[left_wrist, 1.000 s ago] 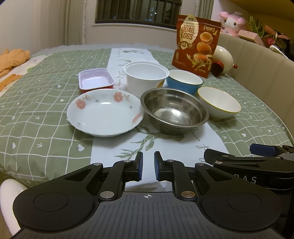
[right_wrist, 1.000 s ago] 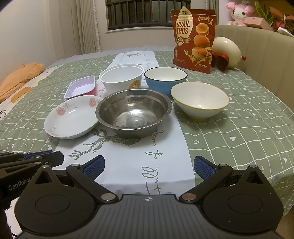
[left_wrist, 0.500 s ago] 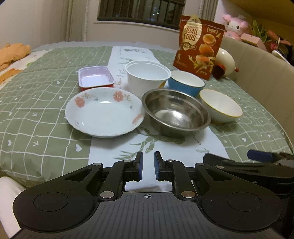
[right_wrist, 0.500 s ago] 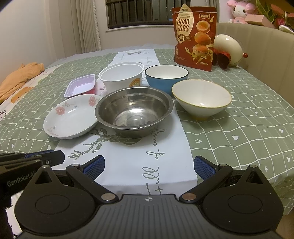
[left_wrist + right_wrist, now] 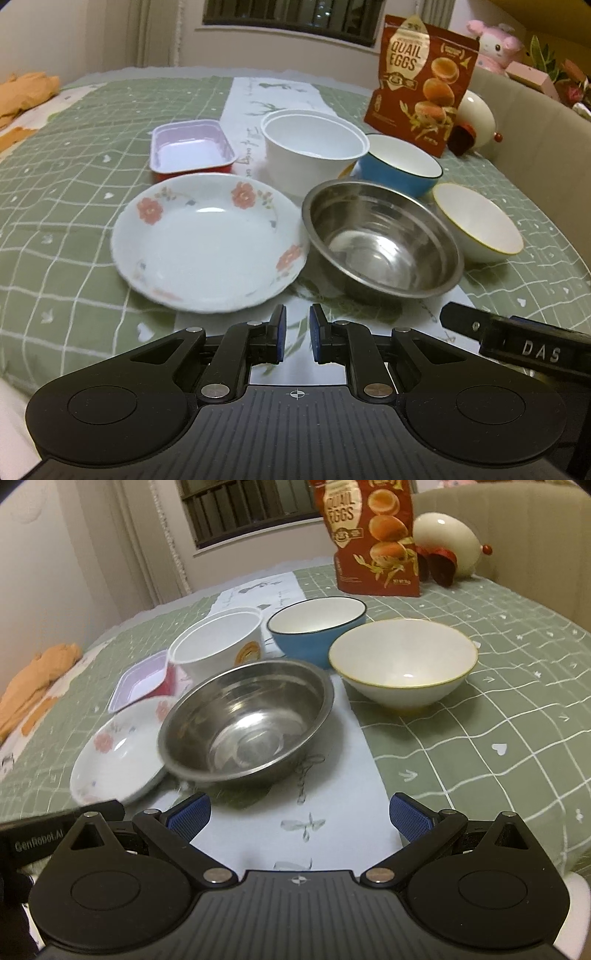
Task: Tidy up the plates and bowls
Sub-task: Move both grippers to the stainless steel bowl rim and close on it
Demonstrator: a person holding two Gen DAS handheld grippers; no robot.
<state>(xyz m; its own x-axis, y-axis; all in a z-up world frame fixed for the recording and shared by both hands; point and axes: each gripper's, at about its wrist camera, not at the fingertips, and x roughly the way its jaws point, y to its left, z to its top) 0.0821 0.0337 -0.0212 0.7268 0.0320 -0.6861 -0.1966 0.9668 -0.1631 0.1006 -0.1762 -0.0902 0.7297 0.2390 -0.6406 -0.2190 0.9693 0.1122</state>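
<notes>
A floral white plate (image 5: pixel 207 243) lies on the table beside a steel bowl (image 5: pixel 380 240). Behind them stand a white plastic tub (image 5: pixel 314 147), a blue bowl (image 5: pixel 399 170), a white gold-rimmed bowl (image 5: pixel 476 221) and a small pink tray (image 5: pixel 192 149). My left gripper (image 5: pixel 297 334) is nearly shut and empty, just short of the plate's near rim. My right gripper (image 5: pixel 299 818) is open wide and empty, in front of the steel bowl (image 5: pixel 247 720); the gold-rimmed bowl (image 5: pixel 402 664), blue bowl (image 5: pixel 317 627), tub (image 5: pixel 218 642) and plate (image 5: pixel 118 760) show there too.
A red quail-egg bag (image 5: pixel 424 85) and a cream egg-shaped ornament (image 5: pixel 476 114) stand at the back right. An orange cloth (image 5: pixel 37 679) lies far left. The table's front edge is close below both grippers. A beige sofa back (image 5: pixel 517 535) runs along the right.
Both grippers have moved forward toward the dishes. The right one has dropped lower and tilted, closing on the steel bowl. Jaw openings are unchanged.
</notes>
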